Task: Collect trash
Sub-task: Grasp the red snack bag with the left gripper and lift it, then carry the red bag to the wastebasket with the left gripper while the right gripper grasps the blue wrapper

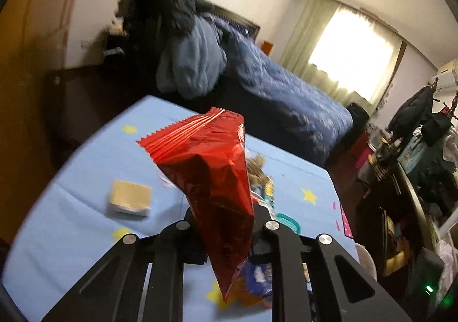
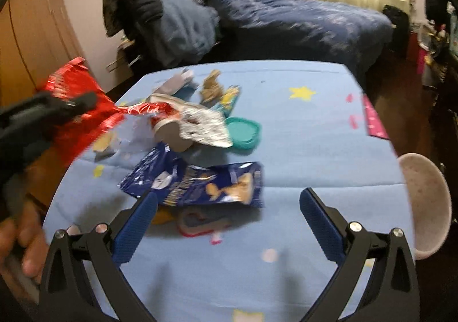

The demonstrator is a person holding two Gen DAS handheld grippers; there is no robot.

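Observation:
A red foil snack bag (image 1: pixel 206 167) hangs above the table, and my left gripper (image 1: pixel 226 224) is shut on its lower half. The right wrist view shows that same bag (image 2: pixel 86 124) at the left, off the table's edge, in the left gripper (image 2: pixel 83 101). My right gripper (image 2: pixel 229 194) stands open low over the table's near side, its blue pads (image 2: pixel 137 224) bare. Just beyond its fingertips lies a dark blue snack bag (image 2: pixel 200 182). Further back sit a silver foil wrapper (image 2: pixel 200 124), a cardboard tube (image 2: pixel 171 136), a teal lid (image 2: pixel 243 133) and brown crumpled scraps (image 2: pixel 211 87).
The table wears a light blue cloth with yellow stars (image 2: pixel 315 150). A white speckled round container (image 2: pixel 423 202) sits at its right edge. A cream block (image 1: pixel 130 197) lies on the left side. A bed with a blue duvet (image 2: pixel 300 21) stands behind. A person's hand (image 2: pixel 25 242) shows at lower left.

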